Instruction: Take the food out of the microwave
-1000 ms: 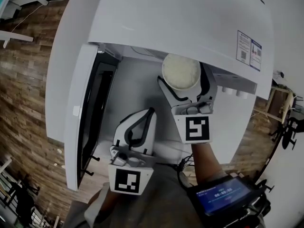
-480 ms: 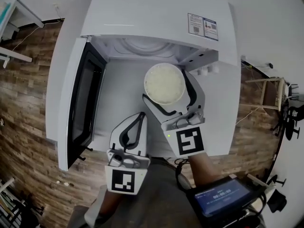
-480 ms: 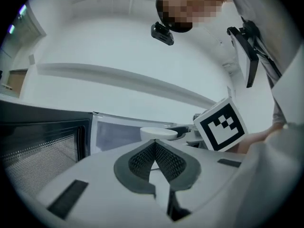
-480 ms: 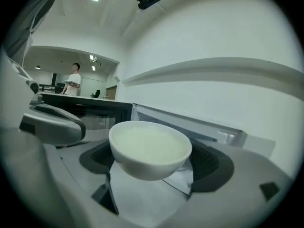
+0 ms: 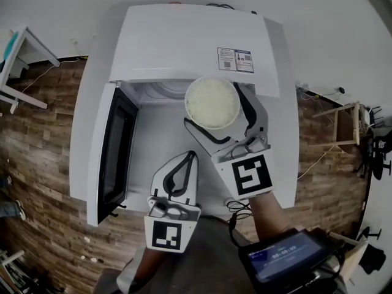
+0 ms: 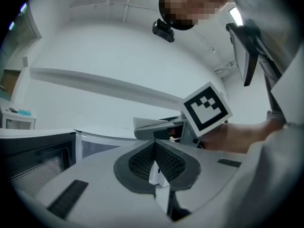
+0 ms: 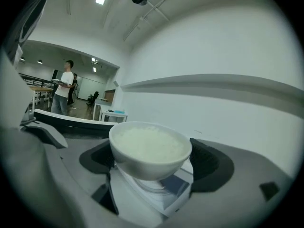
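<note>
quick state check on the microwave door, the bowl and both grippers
microwave door: open, swung out to the left
bowl: full of white rice, held outside the cavity
right gripper: shut on the bowl
left gripper: shut, empty

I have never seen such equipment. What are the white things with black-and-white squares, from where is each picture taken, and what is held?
There is no robot: a person holds one grasping tool in each hand. The squares are markers on those tools. The top-down picture comes from a camera on the person's head; the other two come from cameras riding on the tools. Below stands a white microwave with its door open. The right tool grips a white bowl of rice, outside the oven. The left tool is shut and empty.
</note>
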Demonstrator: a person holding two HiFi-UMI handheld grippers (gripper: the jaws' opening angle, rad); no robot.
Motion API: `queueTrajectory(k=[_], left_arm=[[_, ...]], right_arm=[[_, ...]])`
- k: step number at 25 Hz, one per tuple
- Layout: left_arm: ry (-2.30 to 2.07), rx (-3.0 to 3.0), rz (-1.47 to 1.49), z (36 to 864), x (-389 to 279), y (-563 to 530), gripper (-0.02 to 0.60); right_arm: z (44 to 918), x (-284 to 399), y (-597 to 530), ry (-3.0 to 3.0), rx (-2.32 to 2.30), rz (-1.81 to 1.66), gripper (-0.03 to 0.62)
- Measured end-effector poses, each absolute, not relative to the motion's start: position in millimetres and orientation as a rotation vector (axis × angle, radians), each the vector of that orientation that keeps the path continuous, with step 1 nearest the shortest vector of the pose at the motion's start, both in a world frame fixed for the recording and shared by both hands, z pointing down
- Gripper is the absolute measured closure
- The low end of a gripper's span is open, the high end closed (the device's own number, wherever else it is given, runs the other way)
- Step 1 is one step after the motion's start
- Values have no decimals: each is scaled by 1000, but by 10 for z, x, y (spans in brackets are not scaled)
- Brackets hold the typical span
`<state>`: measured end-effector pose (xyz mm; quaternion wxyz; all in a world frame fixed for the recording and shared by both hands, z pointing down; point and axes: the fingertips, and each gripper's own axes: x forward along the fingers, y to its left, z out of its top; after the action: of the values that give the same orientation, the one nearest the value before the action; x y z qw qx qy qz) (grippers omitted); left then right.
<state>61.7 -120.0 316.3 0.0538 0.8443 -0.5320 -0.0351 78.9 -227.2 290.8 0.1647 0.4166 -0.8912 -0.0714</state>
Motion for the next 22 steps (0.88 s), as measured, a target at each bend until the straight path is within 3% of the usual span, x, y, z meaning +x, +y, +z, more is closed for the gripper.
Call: queueTrajectory(k=[22], left_arm=[[-1514, 2546, -50, 3404, 457, -1720, 575]], right_arm=[[3130, 845, -3280, -2353, 1348, -24, 92]])
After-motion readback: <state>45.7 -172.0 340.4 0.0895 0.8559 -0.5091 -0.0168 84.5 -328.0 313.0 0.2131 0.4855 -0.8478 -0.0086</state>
